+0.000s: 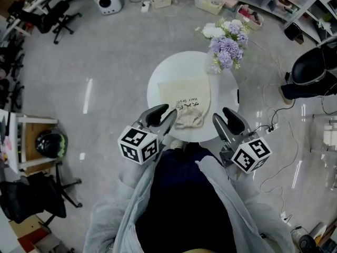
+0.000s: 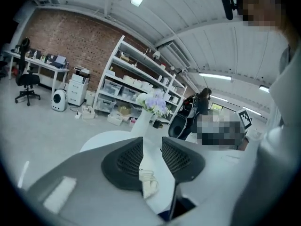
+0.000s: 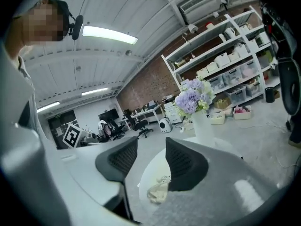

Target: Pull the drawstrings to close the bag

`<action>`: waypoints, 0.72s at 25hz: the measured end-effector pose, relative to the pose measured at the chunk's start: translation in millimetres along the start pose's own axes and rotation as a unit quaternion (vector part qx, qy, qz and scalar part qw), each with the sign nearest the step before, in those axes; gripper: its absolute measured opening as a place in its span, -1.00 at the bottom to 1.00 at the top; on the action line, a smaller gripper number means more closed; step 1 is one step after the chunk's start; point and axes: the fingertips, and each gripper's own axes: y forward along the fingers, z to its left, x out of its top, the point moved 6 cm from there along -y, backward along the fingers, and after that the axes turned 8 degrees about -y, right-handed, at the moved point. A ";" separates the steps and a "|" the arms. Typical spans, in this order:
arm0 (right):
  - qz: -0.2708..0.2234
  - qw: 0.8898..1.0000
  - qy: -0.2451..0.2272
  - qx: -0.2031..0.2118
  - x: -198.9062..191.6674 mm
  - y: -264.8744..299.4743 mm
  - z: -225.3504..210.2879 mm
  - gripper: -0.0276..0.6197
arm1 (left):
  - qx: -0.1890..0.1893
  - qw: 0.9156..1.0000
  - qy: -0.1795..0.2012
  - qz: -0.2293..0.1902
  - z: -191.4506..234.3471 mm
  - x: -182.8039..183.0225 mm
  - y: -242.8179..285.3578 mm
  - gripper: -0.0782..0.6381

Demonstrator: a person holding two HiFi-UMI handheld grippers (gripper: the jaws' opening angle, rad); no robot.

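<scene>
A cream drawstring bag (image 1: 185,98) lies flat on the round white table (image 1: 163,78), its gathered mouth (image 1: 189,119) toward the near edge. My left gripper (image 1: 164,116) hangs above the table's near left edge, jaws parted with nothing between them. My right gripper (image 1: 224,122) hangs off the near right edge, also parted and empty. In the left gripper view the bag's bunched end (image 2: 149,182) shows below the gap of the left gripper (image 2: 151,142). In the right gripper view the bag (image 3: 159,189) lies low between the jaws of the right gripper (image 3: 151,147), well beneath them.
A white vase of purple and white flowers (image 1: 226,44) stands at the table's far right. Cables (image 1: 274,125) trail over the floor to the right, by a black chair (image 1: 310,67). Office chairs (image 1: 58,17) and shelves stand around the room; a small cart (image 1: 31,141) is at left.
</scene>
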 end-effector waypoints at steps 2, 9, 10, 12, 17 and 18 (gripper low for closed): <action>-0.011 1.000 -0.026 -0.007 6.6 -2.8 3.6 -0.42 | 0.006 1.000 0.015 -0.026 -1.6 9.4 -3.3 -0.47; -0.030 0.994 -0.103 -0.031 13.3 -11.4 12.2 -0.82 | 0.004 0.997 0.064 -0.051 -8.8 11.8 -5.7 -0.74; -0.030 0.993 -0.105 -0.035 11.5 -12.1 11.1 -0.89 | 0.003 0.996 0.075 -0.047 -11.2 9.9 -4.4 -0.74; -0.025 0.994 -0.104 -0.037 6.7 -12.5 9.0 -0.91 | -0.002 0.995 0.087 -0.039 -15.2 5.2 -2.1 -0.74; -0.012 0.994 -0.099 -0.038 0.3 -14.8 6.4 -0.91 | -0.007 0.997 0.072 -0.040 -17.5 0.0 -2.3 -0.74; -0.013 0.994 -0.097 -0.041 0.1 -15.6 5.1 -0.91 | -0.006 0.997 0.070 -0.042 -17.5 0.3 -2.8 -0.74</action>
